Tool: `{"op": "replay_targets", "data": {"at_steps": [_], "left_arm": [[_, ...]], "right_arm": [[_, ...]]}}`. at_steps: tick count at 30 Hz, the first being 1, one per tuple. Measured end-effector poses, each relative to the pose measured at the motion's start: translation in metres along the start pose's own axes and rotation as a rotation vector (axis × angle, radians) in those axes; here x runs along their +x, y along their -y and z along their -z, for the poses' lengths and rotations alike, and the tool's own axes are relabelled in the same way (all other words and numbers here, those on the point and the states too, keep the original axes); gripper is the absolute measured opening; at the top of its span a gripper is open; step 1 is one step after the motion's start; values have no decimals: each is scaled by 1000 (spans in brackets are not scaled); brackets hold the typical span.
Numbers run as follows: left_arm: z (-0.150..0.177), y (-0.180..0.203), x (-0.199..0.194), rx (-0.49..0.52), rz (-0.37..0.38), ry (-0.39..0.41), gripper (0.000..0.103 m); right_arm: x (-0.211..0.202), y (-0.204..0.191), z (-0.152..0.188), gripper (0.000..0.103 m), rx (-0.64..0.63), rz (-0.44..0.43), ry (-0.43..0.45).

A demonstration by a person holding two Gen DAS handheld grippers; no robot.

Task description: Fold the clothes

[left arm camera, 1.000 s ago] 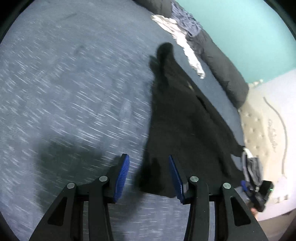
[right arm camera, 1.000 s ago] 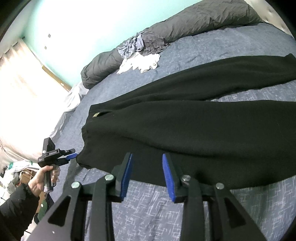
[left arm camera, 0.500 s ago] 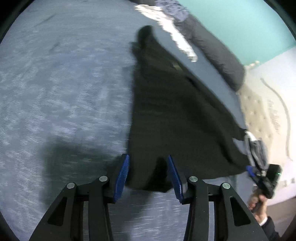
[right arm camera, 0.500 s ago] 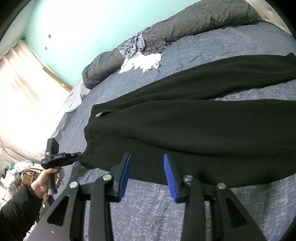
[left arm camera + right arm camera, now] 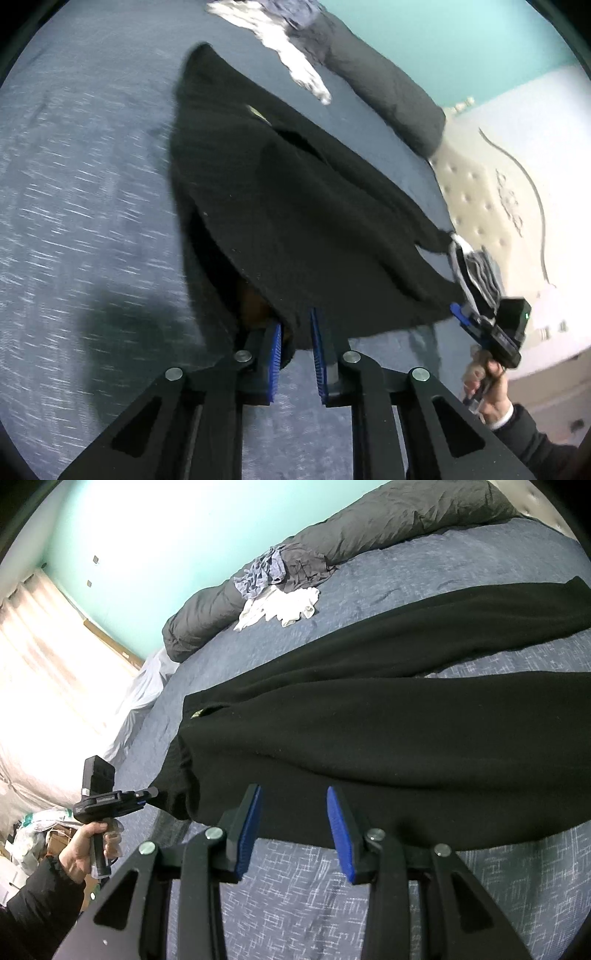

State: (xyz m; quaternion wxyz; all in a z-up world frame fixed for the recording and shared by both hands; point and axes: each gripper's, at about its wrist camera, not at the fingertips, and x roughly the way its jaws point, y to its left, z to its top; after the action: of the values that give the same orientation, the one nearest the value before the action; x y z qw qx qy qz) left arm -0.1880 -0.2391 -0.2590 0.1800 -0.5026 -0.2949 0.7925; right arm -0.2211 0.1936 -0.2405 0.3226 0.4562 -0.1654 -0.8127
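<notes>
Left wrist view: the left gripper (image 5: 295,341) jaws are pinching a corner of the black trousers (image 5: 295,192), lifting it off the bed (image 5: 92,184). The right gripper (image 5: 291,823) is hovering at the trousers' edge, jaws spread.

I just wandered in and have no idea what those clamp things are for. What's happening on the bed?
A person is folding clothes with a handheld gripper in each hand. The left gripper has pinched the waist corner of the black trousers and lifted it off the blue bedspread. The right gripper is open at the trousers' near edge, holding nothing. A white garment lies by the grey duvet.
</notes>
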Motion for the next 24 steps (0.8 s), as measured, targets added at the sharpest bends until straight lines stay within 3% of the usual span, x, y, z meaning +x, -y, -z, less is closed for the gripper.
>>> {"op": "replay_targets", "data": {"at_steps": [9, 10, 11, 13, 24], "left_arm": [[-3, 13, 4, -8, 12, 45, 19], [-4, 14, 4, -9, 14, 50, 24], [-4, 15, 4, -10, 15, 56, 38], [-5, 18, 5, -12, 18, 66, 53], [-9, -36, -48, -183, 9, 248, 58]], "right_arm": [[0, -2, -1, 37, 0, -1, 0], [-1, -2, -2, 37, 0, -2, 2], [-1, -2, -2, 37, 1, -2, 4], [-2, 0, -1, 37, 5, -2, 8], [-2, 9, 4, 37, 42, 2, 9]]}}
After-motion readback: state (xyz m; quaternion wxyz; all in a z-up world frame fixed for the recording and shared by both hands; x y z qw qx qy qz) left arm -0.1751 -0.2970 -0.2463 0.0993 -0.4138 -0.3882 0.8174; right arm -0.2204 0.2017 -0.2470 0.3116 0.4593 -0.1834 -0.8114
